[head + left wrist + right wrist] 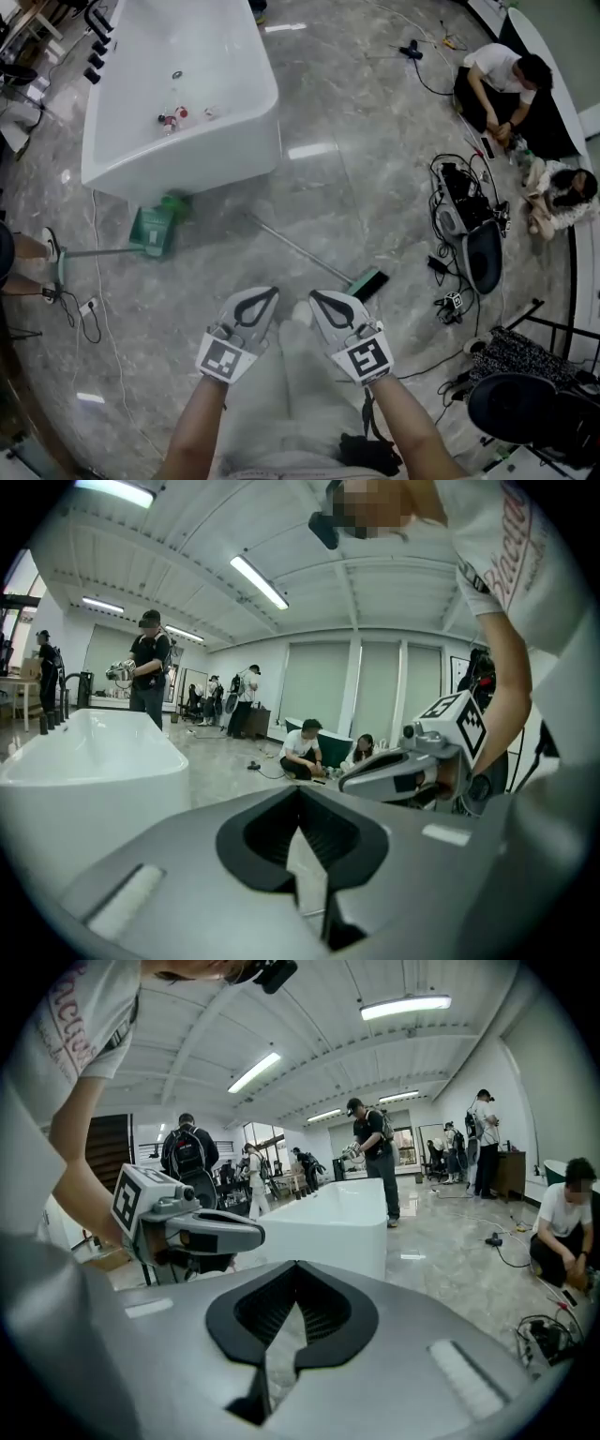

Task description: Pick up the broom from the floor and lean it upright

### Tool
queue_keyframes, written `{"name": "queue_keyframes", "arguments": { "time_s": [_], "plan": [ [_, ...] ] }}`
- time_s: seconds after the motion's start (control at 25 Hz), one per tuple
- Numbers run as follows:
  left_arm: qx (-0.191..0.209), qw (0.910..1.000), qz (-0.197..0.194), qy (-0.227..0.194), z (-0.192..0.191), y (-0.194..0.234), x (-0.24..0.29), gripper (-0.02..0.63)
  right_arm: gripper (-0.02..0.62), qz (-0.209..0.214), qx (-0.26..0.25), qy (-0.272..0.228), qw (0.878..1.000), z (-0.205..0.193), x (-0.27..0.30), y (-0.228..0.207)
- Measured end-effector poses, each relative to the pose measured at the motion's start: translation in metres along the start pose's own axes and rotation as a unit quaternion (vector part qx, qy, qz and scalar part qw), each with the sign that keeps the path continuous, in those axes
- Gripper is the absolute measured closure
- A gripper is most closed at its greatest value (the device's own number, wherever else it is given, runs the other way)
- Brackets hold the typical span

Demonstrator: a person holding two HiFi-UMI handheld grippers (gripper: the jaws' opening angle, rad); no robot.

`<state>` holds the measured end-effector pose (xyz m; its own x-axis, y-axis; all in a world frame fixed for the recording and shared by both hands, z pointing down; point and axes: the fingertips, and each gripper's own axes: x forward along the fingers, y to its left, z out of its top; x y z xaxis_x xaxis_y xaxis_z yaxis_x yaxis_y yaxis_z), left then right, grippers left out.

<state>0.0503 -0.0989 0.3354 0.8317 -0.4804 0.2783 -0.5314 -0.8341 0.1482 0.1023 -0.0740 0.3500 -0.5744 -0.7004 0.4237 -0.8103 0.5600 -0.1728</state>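
Note:
The broom (pixel 309 251) lies flat on the grey marble floor, its thin metal handle running from upper left down to a green and black head (pixel 367 284). My left gripper (pixel 265 294) and right gripper (pixel 320 296) hang side by side just short of the broom head and above the floor, touching nothing. Both are shut and empty. In the left gripper view my own jaws (pixel 300 795) meet at the tip, and the right gripper (pixel 375 772) shows beside them. The right gripper view shows closed jaws (pixel 297 1269) and the left gripper (pixel 234 1232) at the left.
A white bathtub (pixel 234 122) stands at the upper left. A green dustpan (pixel 153 231) with a long handle lies by its near corner. At the right sit two people (pixel 502 80), with cables and equipment (pixel 464 225) on the floor. A foot (pixel 49 246) shows at the left edge.

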Motion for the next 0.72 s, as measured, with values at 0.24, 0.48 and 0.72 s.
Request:
{"name": "queue_keyframes", "arguments": {
  "time_s": [0.24,0.48,0.72],
  "plan": [
    [-0.031,0.9989,-0.005,0.036,-0.131,0.047,0.06,0.606,0.592,0.008,-0.047,0.068,0.997,-0.136,0.098,-0.048],
    [-0.015,0.9977,-0.035,0.056,-0.269,0.089,0.124,0.606,0.535,-0.02,-0.056,0.172,0.983,-0.299,0.172,-0.11],
    [0.016,0.9915,-0.104,0.076,-0.354,0.116,0.168,0.606,0.469,-0.004,-0.06,0.312,0.948,-0.444,0.219,-0.154]
  ]
}}
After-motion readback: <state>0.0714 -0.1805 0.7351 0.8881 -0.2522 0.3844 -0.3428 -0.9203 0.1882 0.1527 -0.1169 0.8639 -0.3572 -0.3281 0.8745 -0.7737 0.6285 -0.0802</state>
